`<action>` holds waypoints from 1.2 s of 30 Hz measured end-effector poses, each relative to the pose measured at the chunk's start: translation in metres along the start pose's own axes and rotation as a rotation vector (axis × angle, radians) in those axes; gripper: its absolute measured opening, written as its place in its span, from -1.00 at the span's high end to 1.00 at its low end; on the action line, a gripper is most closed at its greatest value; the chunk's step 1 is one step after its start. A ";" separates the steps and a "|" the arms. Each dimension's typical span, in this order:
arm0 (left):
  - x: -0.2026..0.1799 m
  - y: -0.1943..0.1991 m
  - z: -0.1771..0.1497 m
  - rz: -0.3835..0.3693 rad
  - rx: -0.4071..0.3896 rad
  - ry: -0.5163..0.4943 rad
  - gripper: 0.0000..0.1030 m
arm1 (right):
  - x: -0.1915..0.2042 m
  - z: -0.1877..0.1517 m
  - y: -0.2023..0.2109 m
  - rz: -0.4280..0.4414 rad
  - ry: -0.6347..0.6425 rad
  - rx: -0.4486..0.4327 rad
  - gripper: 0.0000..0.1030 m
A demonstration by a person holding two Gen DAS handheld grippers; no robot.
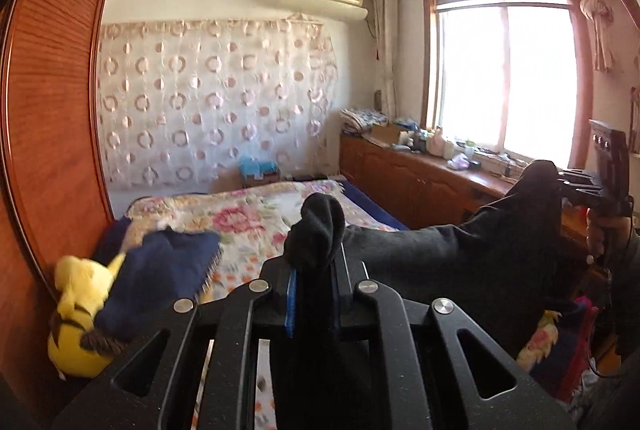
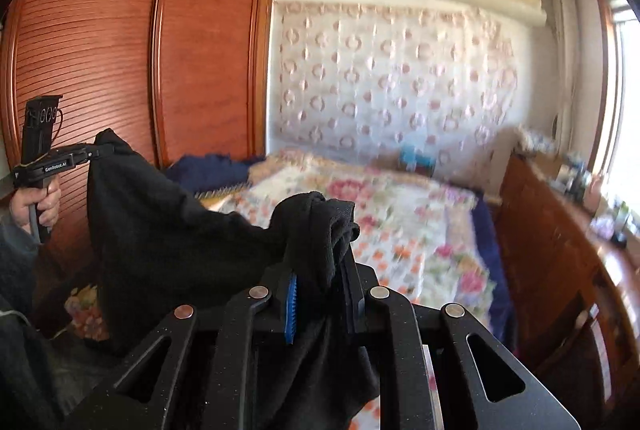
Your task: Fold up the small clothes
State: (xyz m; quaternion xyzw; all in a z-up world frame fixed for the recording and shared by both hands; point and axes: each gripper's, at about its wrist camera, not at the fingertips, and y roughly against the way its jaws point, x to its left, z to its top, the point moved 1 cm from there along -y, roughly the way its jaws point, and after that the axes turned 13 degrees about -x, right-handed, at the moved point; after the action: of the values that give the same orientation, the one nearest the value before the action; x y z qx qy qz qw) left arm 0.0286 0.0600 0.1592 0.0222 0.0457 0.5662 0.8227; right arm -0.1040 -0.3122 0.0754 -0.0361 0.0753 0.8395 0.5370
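A black garment hangs stretched in the air between my two grippers, above the bed. My left gripper is shut on one bunched corner of it; the cloth bulges out above the fingers. My right gripper is shut on the other corner. In the left wrist view the right gripper shows at the far right, pinching the cloth. In the right wrist view the left gripper shows at the far left, with the black garment sagging between.
A bed with a floral cover lies below. A dark blue cloth and a yellow plush toy lie at its left side. A wooden wardrobe stands left, a cluttered wooden cabinet under the window right.
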 end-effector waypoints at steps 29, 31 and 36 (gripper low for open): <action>0.056 -0.149 -0.163 0.103 0.363 0.051 -0.56 | -0.098 -0.094 -0.215 -0.137 -0.225 0.258 0.14; 0.050 -0.136 -0.173 0.093 0.367 0.056 -0.56 | -0.096 -0.107 -0.204 -0.111 -0.248 0.263 0.14; 0.035 -0.111 -0.198 0.070 0.411 0.065 -0.56 | -0.099 -0.124 -0.184 -0.078 -0.278 0.280 0.14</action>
State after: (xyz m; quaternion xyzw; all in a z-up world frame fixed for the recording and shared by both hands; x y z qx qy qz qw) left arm 0.1243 0.0504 -0.0497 0.1728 0.1856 0.5738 0.7788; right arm 0.1020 -0.3455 -0.0493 0.1521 0.1149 0.7963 0.5740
